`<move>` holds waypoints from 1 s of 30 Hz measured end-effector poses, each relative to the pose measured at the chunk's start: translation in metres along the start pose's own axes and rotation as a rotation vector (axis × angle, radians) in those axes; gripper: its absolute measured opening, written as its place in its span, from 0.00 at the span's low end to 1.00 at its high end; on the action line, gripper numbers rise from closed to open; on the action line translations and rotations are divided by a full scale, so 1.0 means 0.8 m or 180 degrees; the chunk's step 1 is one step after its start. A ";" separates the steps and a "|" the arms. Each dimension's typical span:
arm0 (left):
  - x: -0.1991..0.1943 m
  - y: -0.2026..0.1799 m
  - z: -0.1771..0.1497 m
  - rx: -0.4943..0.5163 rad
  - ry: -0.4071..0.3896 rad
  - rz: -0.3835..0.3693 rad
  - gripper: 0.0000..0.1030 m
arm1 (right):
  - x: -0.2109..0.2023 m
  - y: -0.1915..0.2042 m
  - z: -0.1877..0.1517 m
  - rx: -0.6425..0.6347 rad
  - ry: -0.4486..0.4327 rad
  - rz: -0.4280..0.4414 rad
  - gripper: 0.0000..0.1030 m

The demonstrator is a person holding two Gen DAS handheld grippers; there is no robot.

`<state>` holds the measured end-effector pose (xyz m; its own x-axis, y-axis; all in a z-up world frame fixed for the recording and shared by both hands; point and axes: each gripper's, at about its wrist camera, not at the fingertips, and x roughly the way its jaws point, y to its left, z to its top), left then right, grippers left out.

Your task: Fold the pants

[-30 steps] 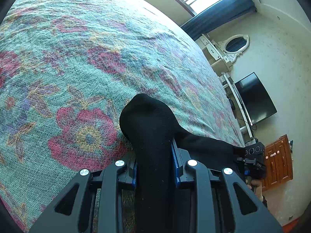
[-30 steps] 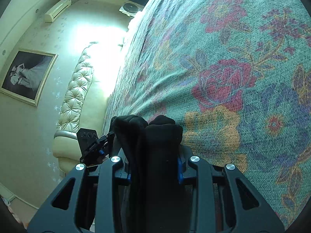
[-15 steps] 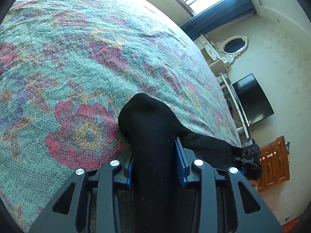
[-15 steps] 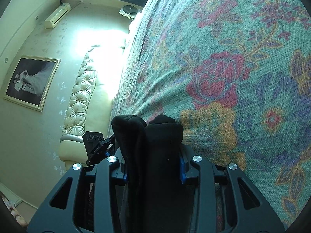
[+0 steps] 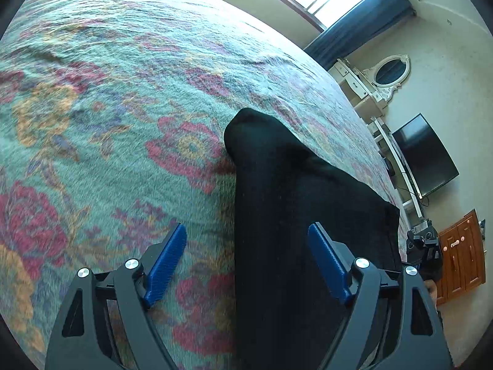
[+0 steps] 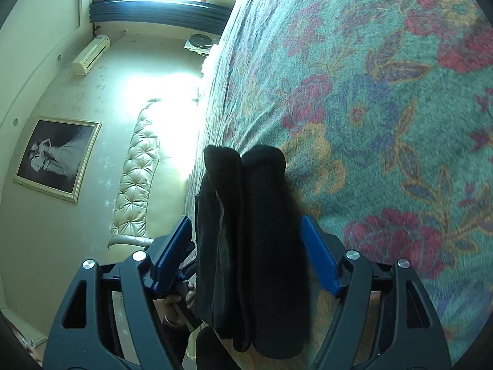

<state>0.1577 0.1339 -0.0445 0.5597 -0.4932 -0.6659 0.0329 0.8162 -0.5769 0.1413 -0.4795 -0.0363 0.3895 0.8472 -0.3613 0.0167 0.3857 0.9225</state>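
The black pants [image 5: 277, 203] lie on the floral bedspread [image 5: 107, 98], stretched from my left gripper toward the right one. My left gripper [image 5: 246, 240] is open, its blue pads [image 5: 168, 260] spread wide on either side of the cloth without touching it. In the right wrist view the pants [image 6: 249, 222] show as two thick folded layers between the fingers. My right gripper [image 6: 246, 231] is open too, pads [image 6: 319, 256] apart from the cloth. The other gripper shows small at the far end in the left wrist view [image 5: 423, 242].
The bedspread [image 6: 385, 92] fills most of both views. A padded headboard [image 6: 135, 178], framed picture [image 6: 57, 157] and air conditioner [image 6: 91, 54] are on the wall. A TV [image 5: 425, 154], white dresser with oval mirror [image 5: 388, 72], wooden cabinet [image 5: 459, 256] and curtained window [image 5: 354, 9] are beyond the bed.
Both grippers have opened and let go of the pants. The cloth has dropped onto the bedspread and both grippers have pulled back a little.
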 end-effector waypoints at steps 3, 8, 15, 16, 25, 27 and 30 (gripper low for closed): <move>-0.020 -0.005 -0.033 -0.0037 -0.0053 0.0050 0.77 | -0.019 0.005 -0.038 -0.0081 -0.0102 -0.0234 0.76; -0.052 -0.027 -0.087 0.0002 -0.0131 0.0230 0.77 | -0.029 0.020 -0.102 -0.0251 -0.0258 -0.0762 0.76; -0.080 -0.068 -0.140 0.0208 -0.0360 0.0628 0.79 | -0.012 0.069 -0.194 -0.0956 -0.0575 -0.1889 0.85; -0.080 -0.074 -0.145 0.0258 -0.0370 0.0682 0.81 | -0.006 0.074 -0.203 -0.1057 -0.0581 -0.1982 0.85; -0.081 -0.122 -0.176 0.0827 -0.0496 0.1155 0.81 | 0.028 0.110 -0.248 -0.1562 -0.0514 -0.2226 0.85; -0.079 -0.126 -0.181 0.0835 -0.0490 0.1250 0.81 | 0.030 0.115 -0.249 -0.1620 -0.0506 -0.2232 0.85; -0.073 -0.132 -0.188 0.0868 -0.0449 0.1312 0.83 | 0.029 0.116 -0.254 -0.1654 -0.0468 -0.2224 0.85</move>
<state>-0.0032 0.0312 -0.0160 0.6775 -0.0838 -0.7308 -0.0098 0.9924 -0.1228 -0.0356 -0.3499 0.0135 0.5620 0.3138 -0.7653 -0.1115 0.9455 0.3058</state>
